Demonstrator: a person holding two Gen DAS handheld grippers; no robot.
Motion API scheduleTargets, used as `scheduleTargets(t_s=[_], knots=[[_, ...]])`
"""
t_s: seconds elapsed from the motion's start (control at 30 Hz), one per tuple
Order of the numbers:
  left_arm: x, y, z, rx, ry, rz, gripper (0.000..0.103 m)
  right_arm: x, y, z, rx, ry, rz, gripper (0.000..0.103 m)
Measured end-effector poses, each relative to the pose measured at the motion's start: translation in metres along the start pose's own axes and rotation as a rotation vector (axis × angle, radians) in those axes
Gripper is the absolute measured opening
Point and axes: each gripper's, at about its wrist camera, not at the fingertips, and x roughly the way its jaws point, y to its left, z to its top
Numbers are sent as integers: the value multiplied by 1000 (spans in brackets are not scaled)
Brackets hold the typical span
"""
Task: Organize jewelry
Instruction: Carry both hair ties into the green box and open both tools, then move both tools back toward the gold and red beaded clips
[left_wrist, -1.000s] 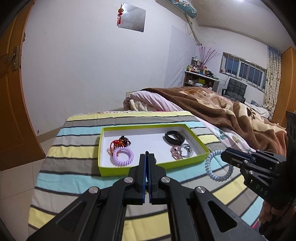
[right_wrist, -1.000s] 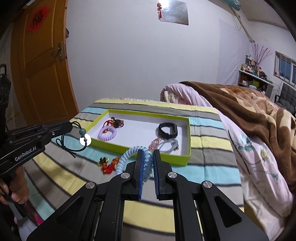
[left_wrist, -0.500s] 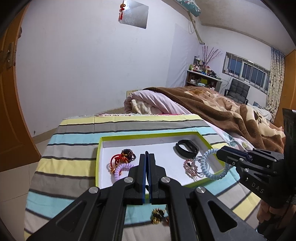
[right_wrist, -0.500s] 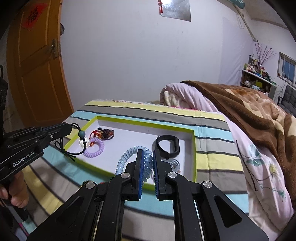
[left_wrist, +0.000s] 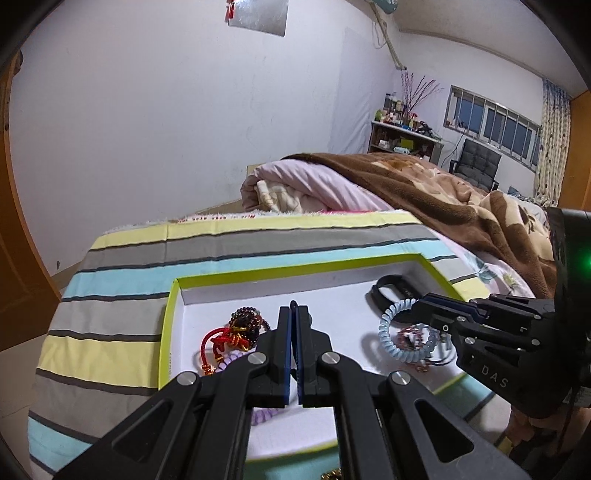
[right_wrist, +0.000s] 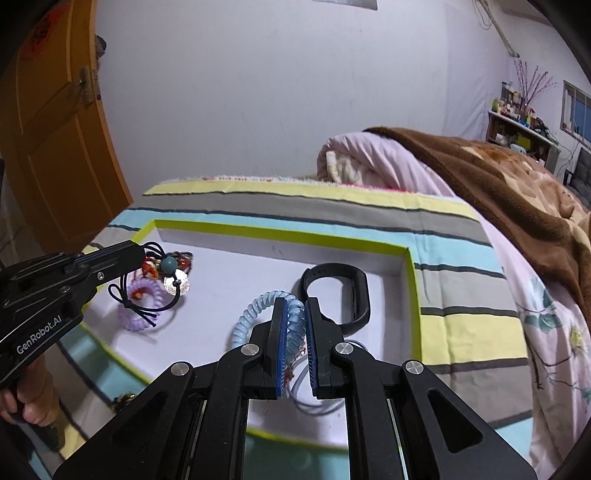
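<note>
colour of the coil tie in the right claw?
Pale blue coil tie; clearest in the right wrist view.

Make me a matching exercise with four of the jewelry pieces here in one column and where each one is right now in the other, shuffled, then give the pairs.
Things:
1. blue coil tie
2. black cord with beads
3. black band
4. purple coil tie

Places:
A. lying in the tray near its far right corner
B. pinched in the right tongs
C. lying in the tray under the dangling cord
D. hanging from the left tongs

Pairs: 1-B, 2-D, 3-A, 4-C
</note>
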Motion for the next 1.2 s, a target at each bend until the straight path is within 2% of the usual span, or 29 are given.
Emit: scheduleTargets(t_s=[0.27, 0.47, 0.53, 0.6, 0.63, 0.73, 0.93, 1.2], knots=[[18, 2, -5, 5, 40, 6, 2, 17, -2, 0, 5, 28, 5, 10], [18, 2, -6, 14, 44, 8, 3, 19, -1, 2, 0, 35, 2, 10], [17, 3, -6, 14, 44, 8, 3, 18, -1, 2, 0, 37, 7, 16], [16, 3, -6, 12, 46, -1, 8, 16, 0, 1, 3, 32, 5, 20], [15, 3, -6, 9, 46, -4, 14, 14, -1, 1, 5, 27, 6, 21], [10, 3, -7, 3, 41, -7, 20, 10, -1, 0, 11, 23, 6, 21], [-10, 2, -10, 6, 22, 9, 20, -11, 2, -5, 10, -2, 4, 21], [-64, 1, -26, -22, -16, 48, 20, -64, 13, -22, 9, -44, 21, 21]])
